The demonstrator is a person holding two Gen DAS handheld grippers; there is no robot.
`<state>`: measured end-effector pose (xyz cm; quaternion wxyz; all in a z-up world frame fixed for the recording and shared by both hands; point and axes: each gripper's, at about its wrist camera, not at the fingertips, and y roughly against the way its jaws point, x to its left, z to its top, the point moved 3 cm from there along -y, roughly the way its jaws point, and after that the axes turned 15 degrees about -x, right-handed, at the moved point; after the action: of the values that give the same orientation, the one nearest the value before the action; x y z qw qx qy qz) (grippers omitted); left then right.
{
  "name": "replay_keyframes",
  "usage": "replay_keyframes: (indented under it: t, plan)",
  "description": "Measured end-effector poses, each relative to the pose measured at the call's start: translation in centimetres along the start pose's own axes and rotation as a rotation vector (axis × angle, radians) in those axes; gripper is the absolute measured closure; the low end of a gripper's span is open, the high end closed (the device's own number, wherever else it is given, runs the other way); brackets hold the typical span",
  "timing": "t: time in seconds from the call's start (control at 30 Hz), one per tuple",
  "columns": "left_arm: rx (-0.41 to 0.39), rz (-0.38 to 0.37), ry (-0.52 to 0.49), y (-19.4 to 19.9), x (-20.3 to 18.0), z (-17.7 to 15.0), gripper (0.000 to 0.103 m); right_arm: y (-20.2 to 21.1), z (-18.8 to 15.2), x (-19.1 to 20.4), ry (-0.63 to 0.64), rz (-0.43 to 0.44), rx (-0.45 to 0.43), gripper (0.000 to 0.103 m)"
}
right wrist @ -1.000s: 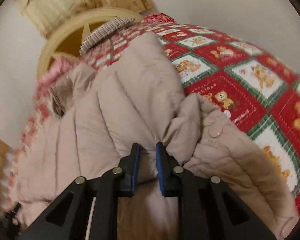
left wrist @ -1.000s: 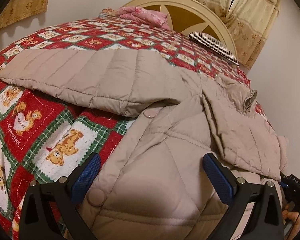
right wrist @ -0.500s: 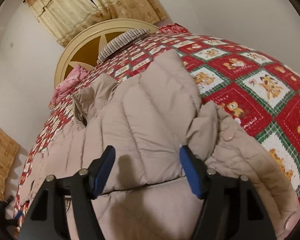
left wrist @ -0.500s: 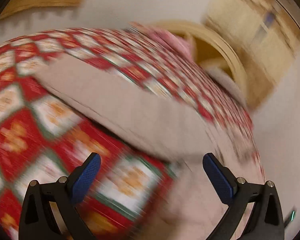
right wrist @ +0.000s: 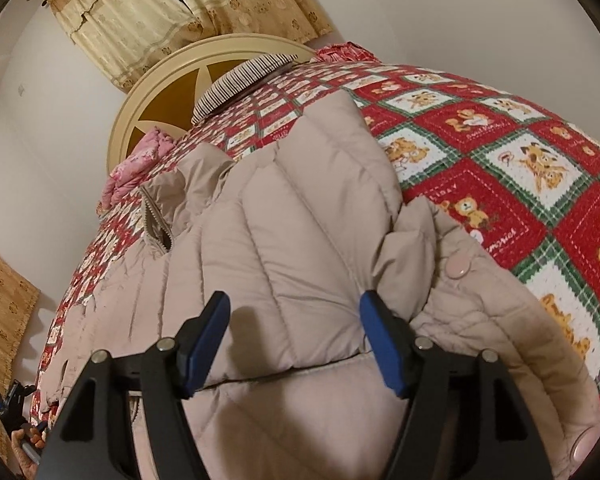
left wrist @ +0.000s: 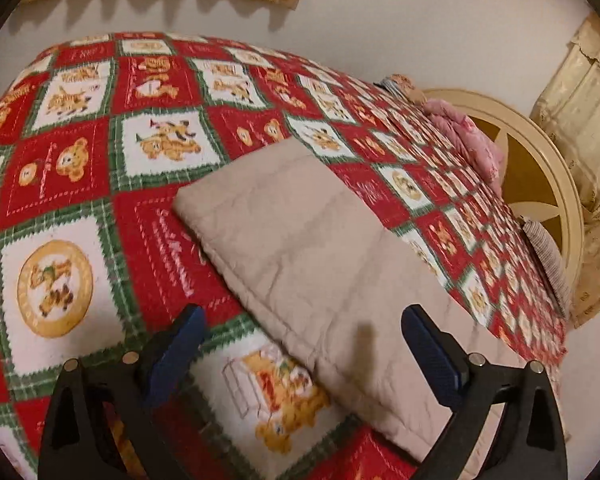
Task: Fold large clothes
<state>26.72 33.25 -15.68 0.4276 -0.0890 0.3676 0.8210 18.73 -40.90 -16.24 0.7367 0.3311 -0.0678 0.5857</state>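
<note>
Beige puffer jacket (right wrist: 300, 240) lies spread on the bed, over a red-green bear quilt (right wrist: 500, 152). Collar and zip end (right wrist: 156, 224) point toward the round headboard (right wrist: 152, 120), hem toward the foot edge nearest the cameras, so the long axis runs head to foot. One sleeve (right wrist: 340, 152) is folded onto the body. The other sleeve (left wrist: 300, 264) lies flat and straight across the quilt in the left view, cuff end toward the far side edge, roughly crosswise to the body. Left tongs (left wrist: 304, 356) open wide, empty, hovering over that sleeve's near edge. Right tongs (right wrist: 296, 340) open too, holding nothing, above the folded sleeve's cuff area on the body. Step in hand looks like folding in the second sleeve. To do it well: grip the sleeve by the cuff end, not mid-length, pinch both padded layers, lift low, carry it across and lay it flat beside the first sleeve. Right tongs could press on the body so the slippery shell doesn't drag. Padding is thick and springy, so smooth it down after release. Snap buttons (right wrist: 456, 268) show at the front edge. Striped pillow (right wrist: 244, 76) and pink fabric (right wrist: 140, 160) sit by the headboard, curtains (right wrist: 160, 12) behind.
</note>
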Motion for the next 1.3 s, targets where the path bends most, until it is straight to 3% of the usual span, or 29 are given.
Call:
replay_keyframes:
  t: [0.03,0.1,0.13,0.2,0.23,0.3,0.5,0.6,0.73,0.87,0.93,1.03,1.1,1.23,1.3]
  plan:
    - [-0.011,0.004,-0.005,-0.1,-0.2,0.0,0.012,0.0,0.0,0.0,0.001,0.000,0.001,0.033]
    - [-0.012,0.006,-0.010,-0.5,-0.4,0.1,0.044,-0.1,0.0,-0.1,0.001,-0.001,0.003,0.033]
    - [-0.003,0.001,-0.011,-0.8,-0.5,0.1,0.052,-0.2,0.0,-0.2,0.001,-0.001,0.004,0.033]
    - [0.031,-0.117,0.033,-1.6,-0.5,-0.1,0.097,-0.1,0.0,-0.2,0.001,-0.001,0.004,0.033]
    - [0.056,-0.162,0.069,-2.1,-0.3,-0.3,0.097,-0.2,0.0,-0.2,0.000,-0.001,0.004,0.033]
    - [0.076,-0.178,0.108,-2.5,0.1,-0.6,0.097,-0.1,0.0,-0.2,0.000,-0.001,0.003,0.033]
    - [-0.037,-0.238,-0.055,0.6,-4.1,1.0,0.098,-0.1,0.0,-0.1,0.000,-0.001,0.003,0.033]
    - [-0.103,-0.334,-0.129,3.8,-8.3,2.0,0.098,-0.1,0.0,-0.2,-0.002,0.000,0.002,0.033]
    - [-0.173,-0.545,-0.280,10.3,-16.3,0.8,0.098,-0.1,-0.1,-0.2,-0.004,0.001,0.001,0.033]
    - [-0.201,-0.794,-0.486,18.1,-24.1,-4.7,0.097,-0.1,-0.1,-0.2,-0.007,0.003,0.000,0.033]
    - [-0.156,-0.910,-0.562,21.0,-27.1,-8.8,0.097,-0.1,-0.1,-0.1,-0.011,0.005,-0.001,0.033]
    - [-0.048,-1.016,-0.661,23.6,-30.4,-15.9,0.097,-0.1,-0.2,-0.1,-0.020,0.011,-0.004,0.033]
    - [0.022,-1.049,-0.728,24.4,-31.7,-20.4,0.097,-0.1,-0.3,-0.2,-0.025,0.014,-0.005,0.033]
    - [0.186,-1.023,-0.916,23.9,-32.5,-28.8,0.097,-0.1,-0.3,-0.2,-0.036,0.022,-0.007,0.033]
    - [0.270,-0.978,-1.026,23.4,-32.2,-31.4,0.086,-0.1,-0.2,-0.4,-0.042,0.027,-0.008,0.033]
